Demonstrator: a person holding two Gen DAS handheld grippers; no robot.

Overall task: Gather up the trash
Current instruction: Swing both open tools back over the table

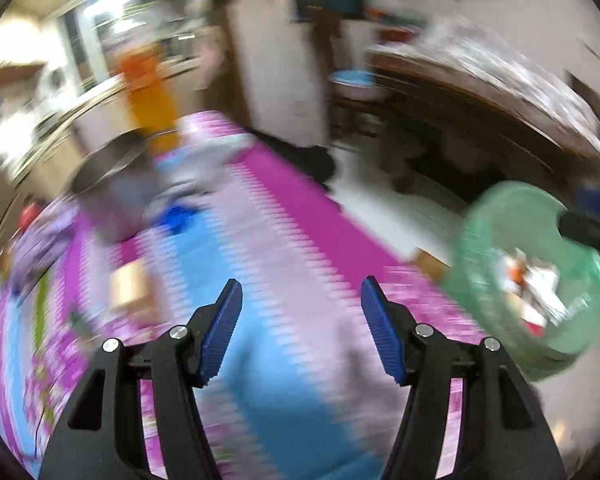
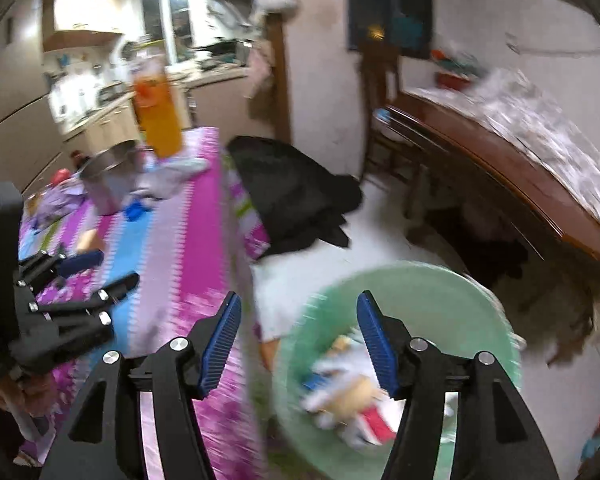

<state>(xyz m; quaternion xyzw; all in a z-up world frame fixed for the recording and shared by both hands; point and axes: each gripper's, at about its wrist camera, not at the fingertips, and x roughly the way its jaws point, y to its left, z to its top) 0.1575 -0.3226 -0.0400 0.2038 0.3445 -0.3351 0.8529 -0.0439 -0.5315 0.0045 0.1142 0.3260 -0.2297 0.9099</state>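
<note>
Left claw [image 1: 301, 302]: jaws stand apart with nothing between the blue pads; it hangs over the striped cloth.
Right claw [image 2: 299, 314]: jaws apart and empty; it hangs over the near rim of the green bin.
Green bin [image 2: 416, 292]: on the floor just beside the bench edge, at about 4 o'clock in the left wrist view.
Bin contents [image 2: 350, 398]: crumpled papers and wrappers in white, tan, red and blue already lie inside; blur prevents a count.
Bench [image 2: 168, 236]: covered by a pink, blue and lilac striped cloth.
Remaining items: a small tan piece [image 1: 130, 286] at 9 o'clock of the left claw and a blue scrap [image 1: 176, 216] at 11 o'clock look like likely trash.
Not trash, by judgement: metal pot [image 2: 110, 178] and orange bottle [image 2: 158, 114] at the far end.
Progress: partly done; several pieces binned, at least two likely left.
</note>
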